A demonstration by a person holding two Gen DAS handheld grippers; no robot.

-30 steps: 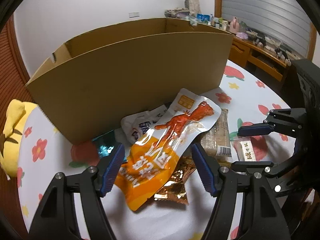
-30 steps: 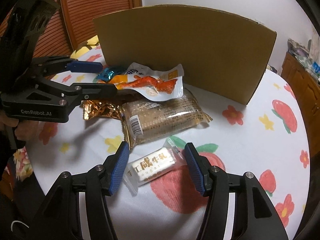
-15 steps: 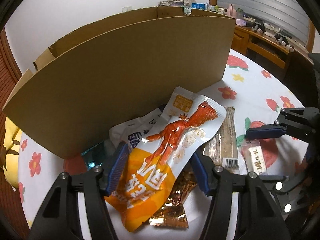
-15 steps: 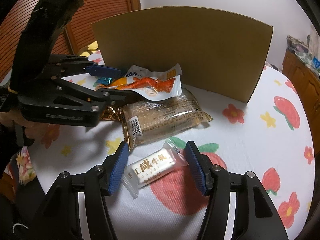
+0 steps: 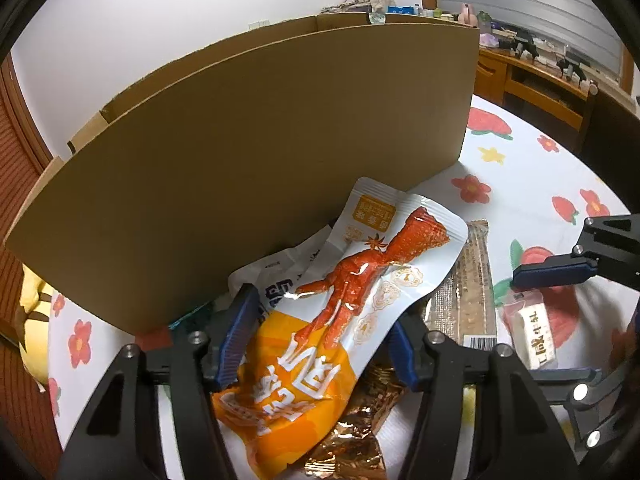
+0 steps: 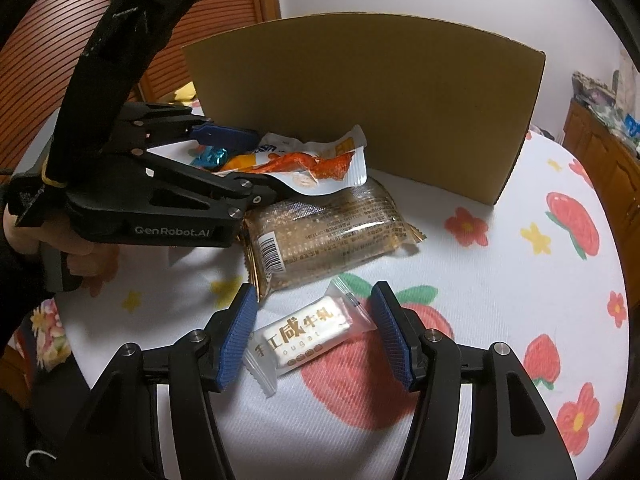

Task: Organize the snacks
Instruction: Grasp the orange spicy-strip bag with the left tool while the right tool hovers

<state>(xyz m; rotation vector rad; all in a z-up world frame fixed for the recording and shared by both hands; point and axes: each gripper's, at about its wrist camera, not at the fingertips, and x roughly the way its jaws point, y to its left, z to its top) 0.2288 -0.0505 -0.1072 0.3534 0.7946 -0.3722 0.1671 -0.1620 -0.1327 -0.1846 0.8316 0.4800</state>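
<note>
An orange and white chicken-foot snack packet (image 5: 340, 312) lies on top of a pile of snacks in front of a tall cardboard box (image 5: 280, 140). My left gripper (image 5: 318, 344) straddles the packet's orange end and its jaws are closing. In the right wrist view the far pad still stands a little off the packet (image 6: 304, 168). My right gripper (image 6: 316, 336) is open around a small white nougat candy (image 6: 304, 332) that rests on the tablecloth, its pads clear of the wrapper on both sides.
Under the packet lie a brown sesame bar (image 6: 328, 232), a crumpled gold foil wrapper (image 5: 352, 432), a white packet with blue letters (image 5: 276, 280) and a teal candy (image 6: 212, 156). The round table (image 6: 500, 280) has a strawberry-print cloth. A yellow cushion (image 5: 32, 320) sits at the left.
My left gripper has moved in toward the box and its jaws have narrowed around the orange packet. The right gripper and the nougat have not moved.
</note>
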